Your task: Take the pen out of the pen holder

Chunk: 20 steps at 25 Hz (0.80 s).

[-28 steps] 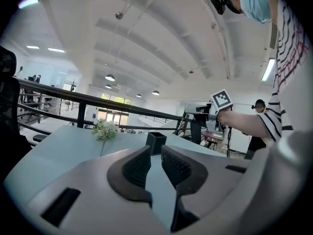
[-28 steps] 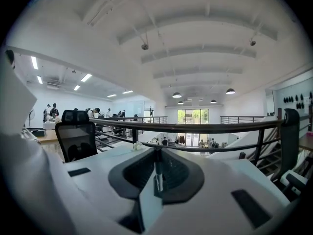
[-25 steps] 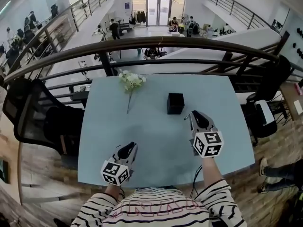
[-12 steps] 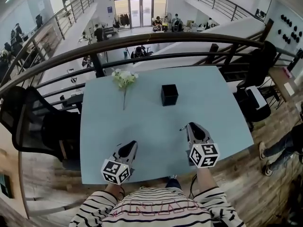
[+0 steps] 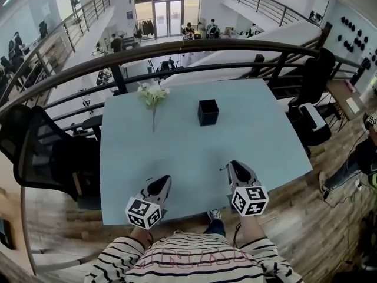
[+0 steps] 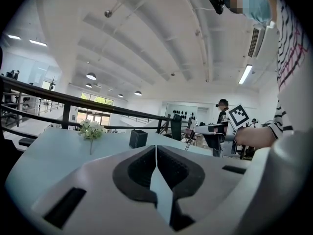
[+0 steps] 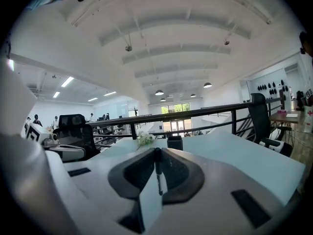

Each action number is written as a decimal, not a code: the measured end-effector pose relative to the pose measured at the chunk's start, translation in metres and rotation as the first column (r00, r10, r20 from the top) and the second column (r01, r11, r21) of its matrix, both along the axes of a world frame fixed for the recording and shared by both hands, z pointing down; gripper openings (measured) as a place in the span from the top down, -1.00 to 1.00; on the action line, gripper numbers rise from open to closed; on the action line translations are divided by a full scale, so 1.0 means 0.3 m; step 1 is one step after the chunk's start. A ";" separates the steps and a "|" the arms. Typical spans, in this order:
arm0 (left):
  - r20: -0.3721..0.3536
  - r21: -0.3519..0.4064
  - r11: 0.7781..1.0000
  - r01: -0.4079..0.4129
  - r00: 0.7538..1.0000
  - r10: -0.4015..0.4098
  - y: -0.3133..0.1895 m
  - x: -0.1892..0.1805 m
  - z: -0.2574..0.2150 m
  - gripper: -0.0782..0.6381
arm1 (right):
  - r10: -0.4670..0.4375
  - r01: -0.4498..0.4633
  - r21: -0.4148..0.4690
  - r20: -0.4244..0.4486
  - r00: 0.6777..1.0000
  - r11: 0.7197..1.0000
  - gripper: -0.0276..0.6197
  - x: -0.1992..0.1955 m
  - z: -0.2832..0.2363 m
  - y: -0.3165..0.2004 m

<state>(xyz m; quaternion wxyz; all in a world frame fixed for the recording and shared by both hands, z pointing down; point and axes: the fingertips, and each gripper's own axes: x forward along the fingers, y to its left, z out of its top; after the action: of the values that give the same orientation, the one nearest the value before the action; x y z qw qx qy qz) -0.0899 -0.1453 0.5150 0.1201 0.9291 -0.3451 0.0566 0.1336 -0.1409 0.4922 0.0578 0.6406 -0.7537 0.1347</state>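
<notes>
The black square pen holder (image 5: 208, 112) stands upright at the far middle of the pale blue table (image 5: 265, 134); it also shows far ahead in both gripper views (image 6: 138, 138) (image 7: 174, 143). My right gripper (image 5: 231, 165) hovers near the table's front edge, well short of the holder. It is shut on a thin dark pen (image 7: 158, 175), whose end sticks out to the left (image 5: 224, 167). My left gripper (image 5: 160, 181) is at the front left, jaws shut with nothing between them (image 6: 155, 148).
A white flower sprig (image 5: 153, 94) lies at the table's far left. A dark railing (image 5: 188, 49) runs behind the table. Black office chairs stand at the left (image 5: 41, 152) and right (image 5: 315, 81). A person (image 5: 353, 164) stands on the wooden floor at the right.
My right gripper has drawn back from the pen holder toward the table's front edge with the pen in it. The left gripper has stayed near the front edge.
</notes>
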 end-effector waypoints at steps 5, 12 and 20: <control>-0.002 -0.001 1.000 -0.016 1.000 0.016 0.033 -0.010 0.011 0.70 | 0.013 -0.013 -0.011 0.018 1.000 1.000 0.73 -0.034 0.035 0.056; 0.001 -0.020 0.999 -0.029 1.000 0.029 0.077 -0.002 0.031 0.70 | 0.009 -0.008 -0.040 0.027 1.000 0.999 0.73 -0.062 0.075 0.102; -0.001 -0.030 0.999 -0.040 0.999 0.040 0.081 0.016 0.040 0.70 | 0.003 -0.002 -0.052 0.033 0.999 0.999 0.73 -0.073 0.089 0.110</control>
<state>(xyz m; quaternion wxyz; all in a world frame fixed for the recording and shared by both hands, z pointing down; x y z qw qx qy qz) -0.0850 -0.1209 0.5271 0.1329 0.9340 -0.3254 0.0638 0.1118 -0.1078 0.5188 0.0616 0.6376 -0.7500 0.1649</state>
